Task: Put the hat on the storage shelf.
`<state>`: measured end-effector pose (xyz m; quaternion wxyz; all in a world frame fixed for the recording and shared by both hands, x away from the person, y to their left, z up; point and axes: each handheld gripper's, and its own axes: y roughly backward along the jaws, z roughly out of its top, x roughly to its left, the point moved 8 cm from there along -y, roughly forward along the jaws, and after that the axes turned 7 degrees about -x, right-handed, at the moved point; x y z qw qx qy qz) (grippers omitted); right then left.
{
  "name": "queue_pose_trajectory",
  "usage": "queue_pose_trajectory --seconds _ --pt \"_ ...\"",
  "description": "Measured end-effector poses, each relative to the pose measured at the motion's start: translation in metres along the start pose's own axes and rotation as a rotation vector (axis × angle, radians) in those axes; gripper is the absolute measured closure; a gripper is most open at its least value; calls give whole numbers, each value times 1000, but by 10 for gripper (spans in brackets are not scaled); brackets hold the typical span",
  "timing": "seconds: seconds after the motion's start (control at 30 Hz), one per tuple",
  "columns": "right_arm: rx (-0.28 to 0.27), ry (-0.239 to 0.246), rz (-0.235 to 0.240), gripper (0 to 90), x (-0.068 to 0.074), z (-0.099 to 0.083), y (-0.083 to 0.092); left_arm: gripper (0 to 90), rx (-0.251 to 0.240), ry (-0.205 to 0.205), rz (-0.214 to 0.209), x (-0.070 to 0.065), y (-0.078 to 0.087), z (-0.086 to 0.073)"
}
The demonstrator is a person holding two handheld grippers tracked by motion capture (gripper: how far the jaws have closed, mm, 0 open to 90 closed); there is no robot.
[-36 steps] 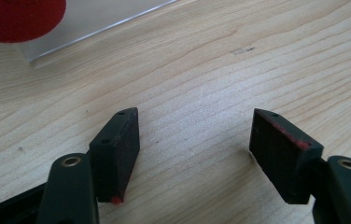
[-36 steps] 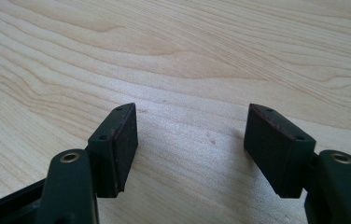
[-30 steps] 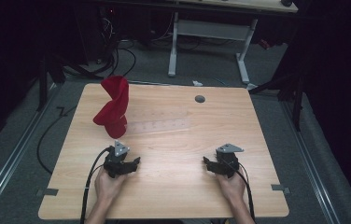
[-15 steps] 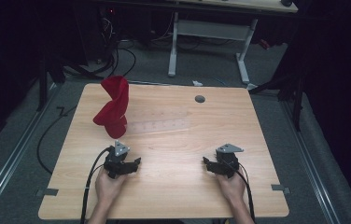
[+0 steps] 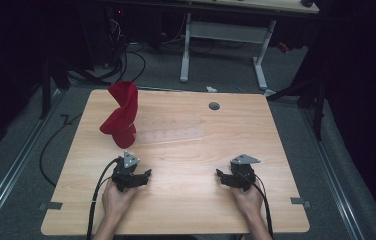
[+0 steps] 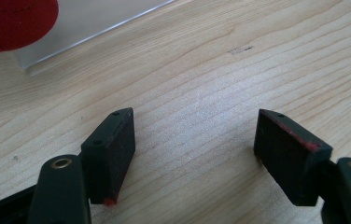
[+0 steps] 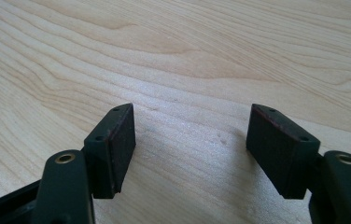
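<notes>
Both the left gripper (image 5: 145,176) and the right gripper (image 5: 222,175) are resting wide open and empty, nearer the person than the red cloth (image 5: 121,114), which is standing twisted beside a clear plastic sheet (image 5: 173,134). The cloth is looking soft and light; pinching an upper fold seems best.

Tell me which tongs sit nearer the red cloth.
The left tongs: the red cloth stands just beyond them at the table's far left, while the right tongs rest across the table.
</notes>
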<state>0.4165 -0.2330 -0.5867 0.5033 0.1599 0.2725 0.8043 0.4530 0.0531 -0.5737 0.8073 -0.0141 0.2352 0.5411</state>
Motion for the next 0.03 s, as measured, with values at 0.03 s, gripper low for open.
queue_pose_trajectory --seconds 0.03 --pt "0 0 0 330 0 0 0 292 -1 2 3 0 0 0"
